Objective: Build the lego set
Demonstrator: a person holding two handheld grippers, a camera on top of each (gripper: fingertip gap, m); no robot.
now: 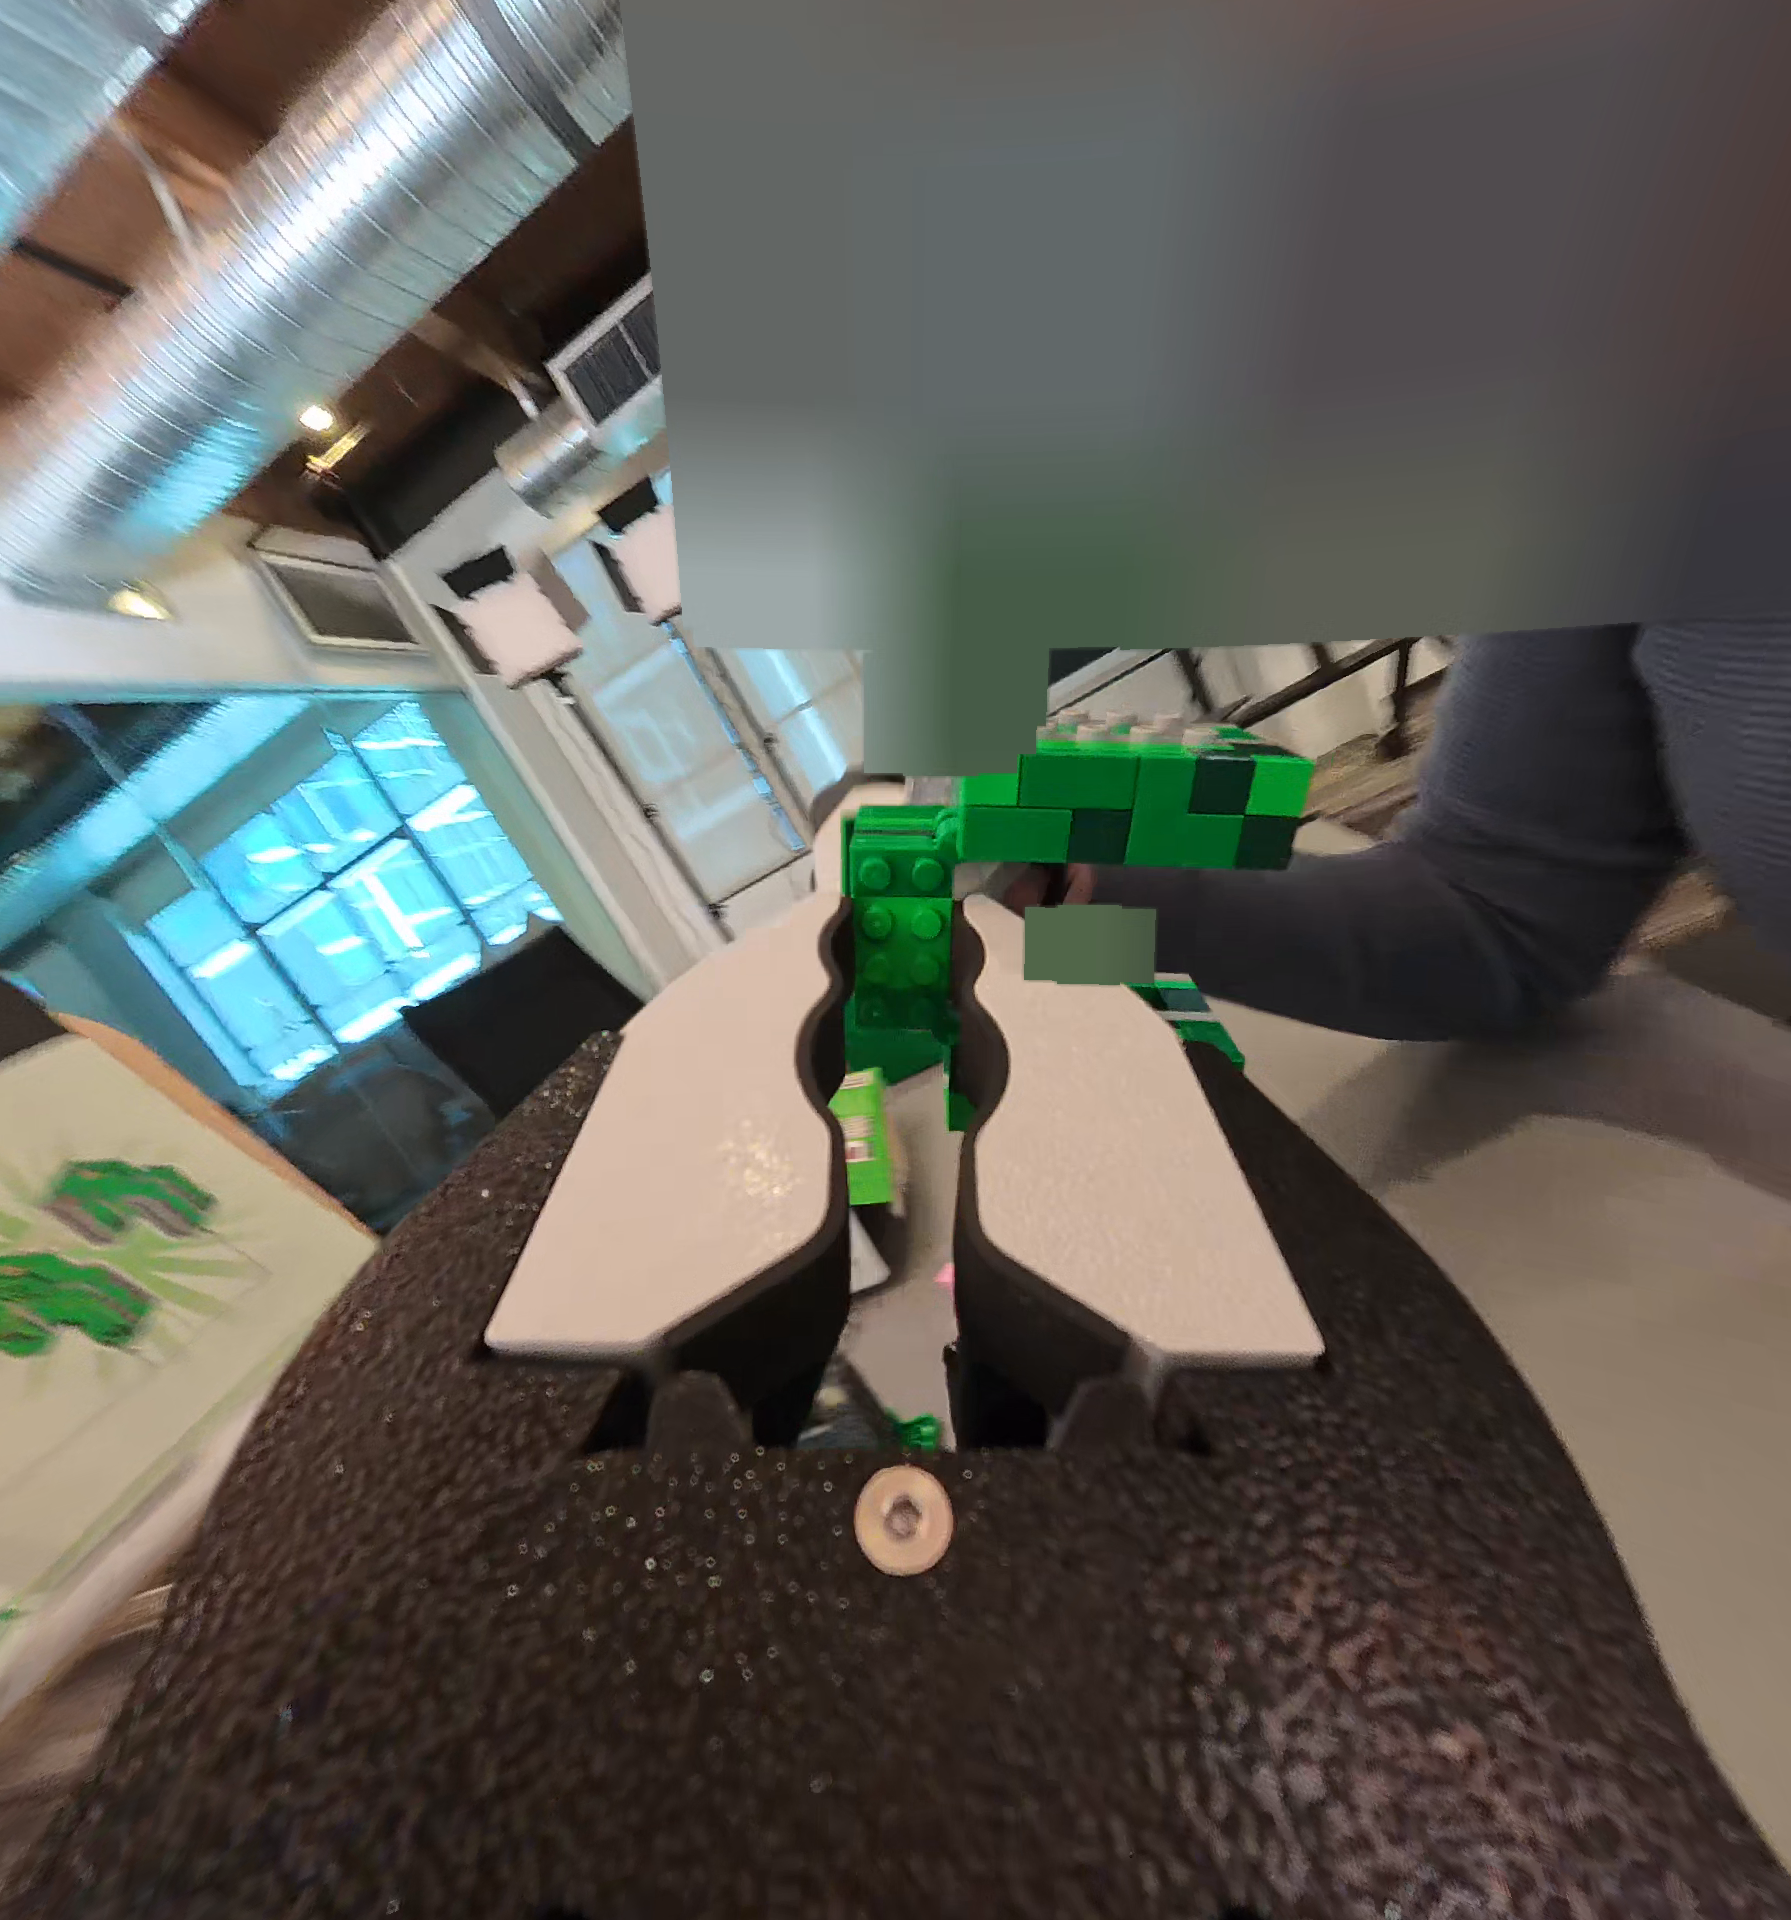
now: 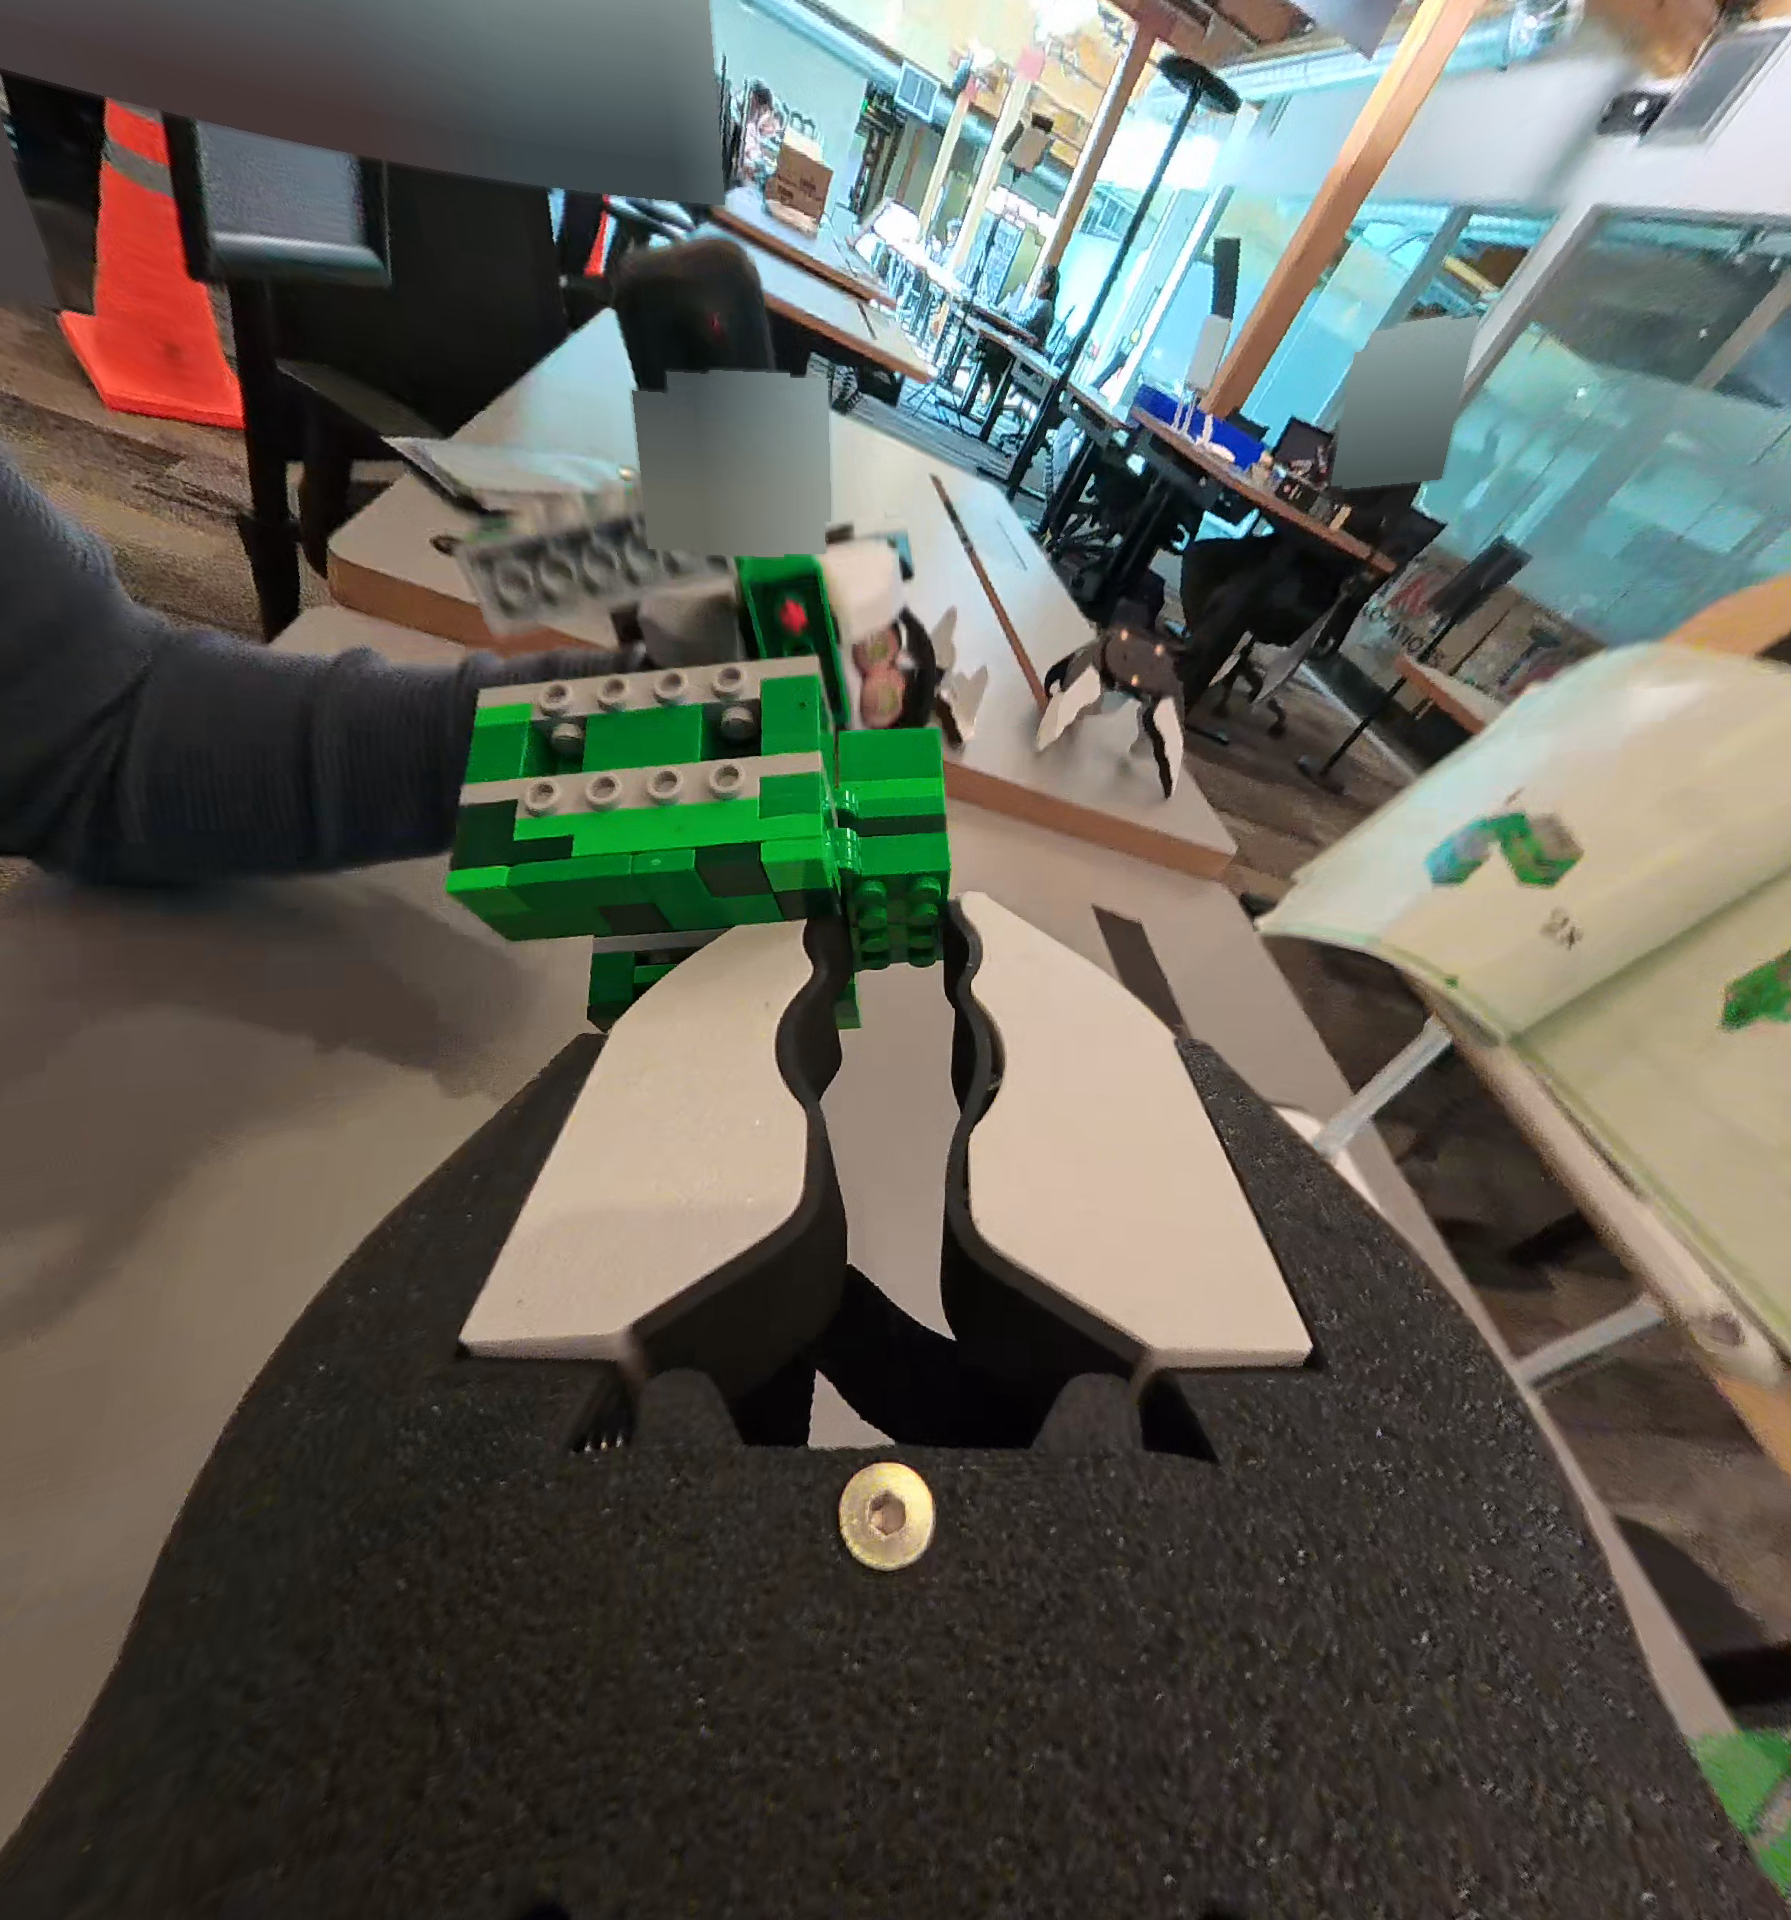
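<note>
A green lego model (image 1: pixel 1140 810) with grey studded strips on top hangs in the air above the table. A narrow green studded section (image 1: pixel 901 945) juts from it, and my left gripper (image 1: pixel 901 935) is shut on that section. In the right wrist view the model's body (image 2: pixel 652 821) lies left of my right gripper (image 2: pixel 896 925), which is shut on the same kind of green studded section (image 2: pixel 896 909). A blurred grey studded plate (image 2: pixel 558 582) shows just behind the model. What holds the plate is hidden.
A person's dark sleeve (image 1: pixel 1442 883) (image 2: pixel 143 727) reaches in behind the model. An open instruction booklet (image 1: pixel 70 1278) (image 2: pixel 1597 883) stands to the side. Loose green pieces (image 1: pixel 865 1132) lie on the grey table (image 1: pixel 1545 1195) (image 2: pixel 195 1091). An orange cone (image 2: pixel 143 260) stands far off. My right fingertips sit around 7 cm from my left ones.
</note>
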